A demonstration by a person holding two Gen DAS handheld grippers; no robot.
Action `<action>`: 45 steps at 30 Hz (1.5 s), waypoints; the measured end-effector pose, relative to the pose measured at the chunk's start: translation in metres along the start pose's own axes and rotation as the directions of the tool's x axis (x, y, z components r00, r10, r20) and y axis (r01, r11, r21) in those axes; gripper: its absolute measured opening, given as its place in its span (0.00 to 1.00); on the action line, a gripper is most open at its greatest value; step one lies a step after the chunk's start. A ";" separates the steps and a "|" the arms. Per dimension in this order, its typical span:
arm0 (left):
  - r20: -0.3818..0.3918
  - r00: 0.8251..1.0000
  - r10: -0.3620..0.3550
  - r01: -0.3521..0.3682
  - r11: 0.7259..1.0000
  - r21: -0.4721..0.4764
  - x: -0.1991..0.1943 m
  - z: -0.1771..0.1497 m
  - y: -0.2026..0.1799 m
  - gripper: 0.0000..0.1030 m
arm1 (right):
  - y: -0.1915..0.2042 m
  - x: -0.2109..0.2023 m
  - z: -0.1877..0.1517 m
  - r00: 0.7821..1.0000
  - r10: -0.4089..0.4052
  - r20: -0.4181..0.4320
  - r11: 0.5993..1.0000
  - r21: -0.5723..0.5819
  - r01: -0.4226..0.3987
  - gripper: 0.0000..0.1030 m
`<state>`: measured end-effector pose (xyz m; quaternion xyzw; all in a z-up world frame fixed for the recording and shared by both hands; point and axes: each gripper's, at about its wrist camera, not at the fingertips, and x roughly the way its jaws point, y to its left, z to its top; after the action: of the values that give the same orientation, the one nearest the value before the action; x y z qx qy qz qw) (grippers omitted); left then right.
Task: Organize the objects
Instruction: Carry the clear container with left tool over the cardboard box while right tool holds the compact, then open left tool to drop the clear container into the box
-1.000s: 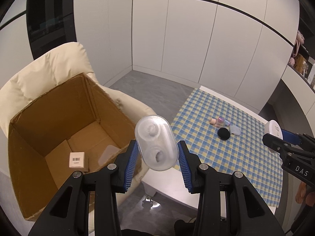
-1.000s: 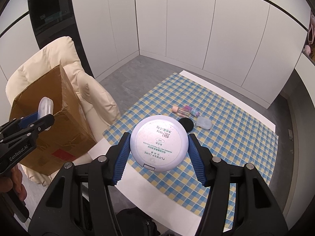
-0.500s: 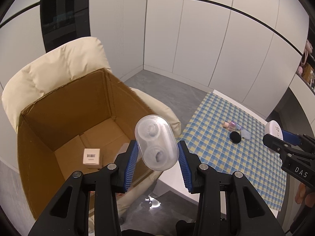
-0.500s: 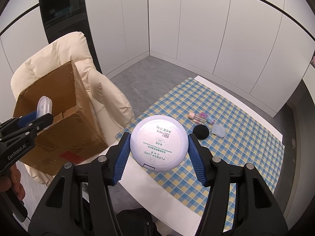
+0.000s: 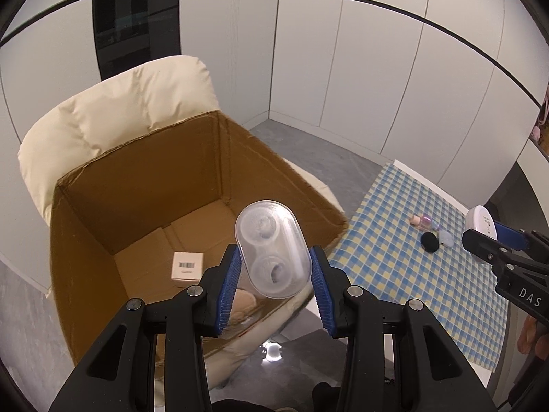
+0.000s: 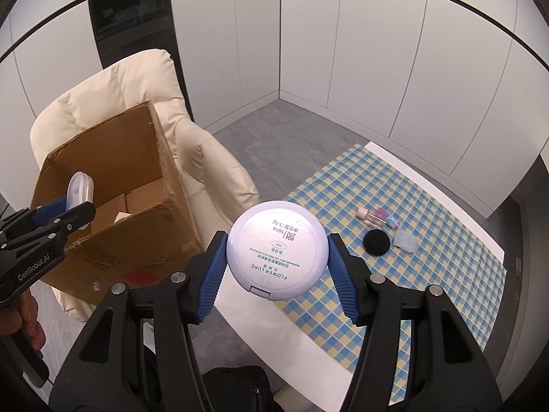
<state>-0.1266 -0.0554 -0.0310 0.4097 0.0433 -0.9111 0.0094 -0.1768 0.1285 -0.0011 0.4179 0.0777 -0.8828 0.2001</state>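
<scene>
My left gripper is shut on a clear oval contact lens case, held above the near right rim of an open cardboard box that sits on a cream armchair. In the box lie a small white barcoded carton and a beige round item. My right gripper is shut on a round white powder compact, held over the near left edge of a blue-and-yellow checked table. The left gripper with the case shows over the box in the right wrist view.
On the table lie small pink and purple bottles, a black round puff and a pale blue pouch. White cabinet walls stand behind. Grey floor separates armchair and table. A dark bag lies below.
My left gripper has carried the lens case left, from beside the box to over its near right rim. The right gripper with the compact has drifted left toward the armchair.
</scene>
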 end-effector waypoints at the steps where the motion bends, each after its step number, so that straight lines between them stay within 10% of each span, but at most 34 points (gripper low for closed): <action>1: -0.001 1.000 0.003 -0.003 1.000 -0.003 0.000 0.000 0.002 0.40 | 0.003 0.001 0.001 1.000 0.003 -0.001 1.000 -0.003 -0.003 0.58; 27: -0.042 0.998 0.043 -0.045 0.998 -0.039 0.006 -0.016 0.050 0.41 | 0.074 0.015 0.015 0.998 0.059 -0.002 0.995 -0.083 -0.059 0.58; 38: 0.021 0.999 0.036 -0.035 0.999 -0.040 -0.009 -0.015 0.064 0.92 | 0.097 0.018 0.019 0.997 0.080 -0.004 0.991 -0.109 -0.080 0.58; 45: 0.075 0.994 0.077 -0.073 0.995 -0.065 -0.024 -0.014 0.077 0.99 | 0.112 0.021 0.023 0.995 0.100 -0.009 0.987 -0.125 -0.100 0.58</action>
<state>-0.0959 -0.1313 -0.0274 0.3752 0.0558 -0.9235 0.0580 -0.1578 0.0137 0.0010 0.4090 0.1122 -0.8644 0.2700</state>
